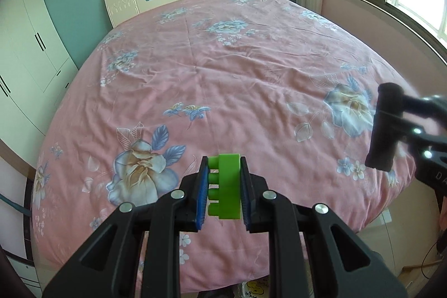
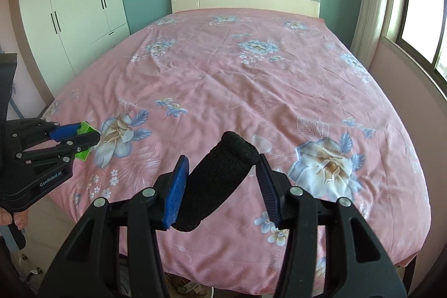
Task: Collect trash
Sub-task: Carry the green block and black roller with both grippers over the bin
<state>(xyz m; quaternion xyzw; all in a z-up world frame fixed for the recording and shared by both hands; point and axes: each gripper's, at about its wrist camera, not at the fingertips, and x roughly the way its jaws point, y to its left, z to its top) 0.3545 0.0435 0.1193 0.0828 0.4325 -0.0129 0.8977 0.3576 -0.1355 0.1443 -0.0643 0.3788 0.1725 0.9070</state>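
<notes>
Only the right wrist view shows the person's hand (image 2: 9, 217) gripping the left claw (image 2: 83, 138).

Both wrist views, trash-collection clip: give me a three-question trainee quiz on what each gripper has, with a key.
1. True or false: the left gripper is shut on a green comb-like plastic piece.
2. Multiple choice: what does the right gripper hold? A) a paper cup B) a black foam tube C) nothing
3. Fill in: both grippers are held above a bed with a ____ floral bedspread.

Key: 1 true; 2 B; 3 pink.
</notes>
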